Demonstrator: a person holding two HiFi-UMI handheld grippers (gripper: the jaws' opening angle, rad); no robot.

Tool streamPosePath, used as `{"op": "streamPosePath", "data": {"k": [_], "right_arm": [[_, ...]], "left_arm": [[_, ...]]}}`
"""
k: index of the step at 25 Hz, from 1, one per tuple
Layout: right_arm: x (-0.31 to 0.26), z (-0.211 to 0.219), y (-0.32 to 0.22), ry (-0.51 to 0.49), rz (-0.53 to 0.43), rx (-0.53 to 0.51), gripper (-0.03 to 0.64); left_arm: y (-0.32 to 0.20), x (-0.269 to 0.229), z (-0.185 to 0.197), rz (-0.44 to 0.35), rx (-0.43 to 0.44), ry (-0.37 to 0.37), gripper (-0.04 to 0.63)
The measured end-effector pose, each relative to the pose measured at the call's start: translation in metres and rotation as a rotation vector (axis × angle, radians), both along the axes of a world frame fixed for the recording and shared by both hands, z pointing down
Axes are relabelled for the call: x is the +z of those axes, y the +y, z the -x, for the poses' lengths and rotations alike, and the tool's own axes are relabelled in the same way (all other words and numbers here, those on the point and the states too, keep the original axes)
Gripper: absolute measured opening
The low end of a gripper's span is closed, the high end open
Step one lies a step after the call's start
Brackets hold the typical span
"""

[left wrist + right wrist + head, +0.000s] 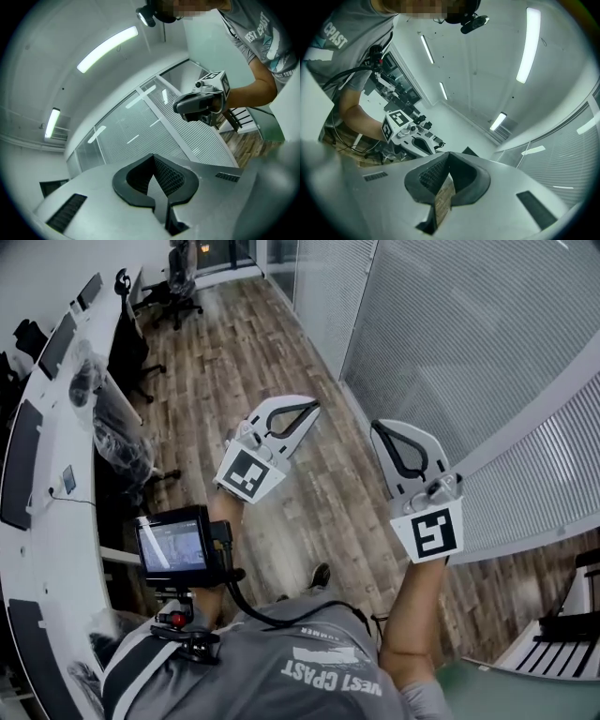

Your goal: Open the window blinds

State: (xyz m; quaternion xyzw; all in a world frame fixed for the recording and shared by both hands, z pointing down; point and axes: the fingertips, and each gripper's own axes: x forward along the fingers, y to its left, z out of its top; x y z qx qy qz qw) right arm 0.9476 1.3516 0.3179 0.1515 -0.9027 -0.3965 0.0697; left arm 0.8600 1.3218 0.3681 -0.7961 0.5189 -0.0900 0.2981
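Where blinds hang, both grippers seem closed.

- We cannot read the small screen; its picture is too tiny.
- We lose the window blinds past the top and right edges.
- We see the long desk cut off at the left.

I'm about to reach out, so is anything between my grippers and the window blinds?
Nothing visible does. In the head view only bare wooden floor lies between the left gripper, the right gripper and the blinds.
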Motion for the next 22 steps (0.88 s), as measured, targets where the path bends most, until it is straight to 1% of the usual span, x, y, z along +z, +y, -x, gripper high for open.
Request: {"op": "streamPosePath", "data": {"k": [2, 5, 7, 9, 12, 14, 17, 22], "right_arm": [[0.004, -0.003, -0.023, 0.029, -0.017, -0.005, -0.005], [0.004, -0.003, -0.066, 0.021, -0.037, -0.023, -0.005], [0.006, -0.005, -0.1, 0.009, -0.027, -0.025, -0.005], [0.004, -0.002, -0.138, -0.006, -0.017, -0.034, -0.005], [-0.004, 0.004, -0.19, -0.026, -0.02, -0.072, -0.005], [-0.008, 0.005, -0.219, -0.043, -0.027, -0.102, -0.005], [-0.013, 0.014, -0.262, -0.079, -0.022, -0.14, -0.005], [0.001, 0.042, -0.325, -0.08, 0.021, -0.19, -0.005]], "left_arm": [[-0.02, 0.005, 0.0, 0.016, -0.007, -0.009, 0.002], [-0.057, 0.007, 0.011, 0.038, -0.031, -0.075, 0.002], [-0.082, 0.012, 0.021, 0.069, -0.052, -0.099, 0.002], [-0.11, 0.011, 0.037, 0.087, -0.089, -0.105, 0.002], [-0.148, 0.001, 0.06, 0.088, -0.156, -0.098, 0.002], [-0.17, 0.001, 0.068, 0.095, -0.195, -0.085, 0.002], [-0.199, 0.005, 0.08, 0.108, -0.252, -0.094, 0.002], [-0.246, 0.024, 0.102, 0.172, -0.302, -0.085, 0.002]]}}
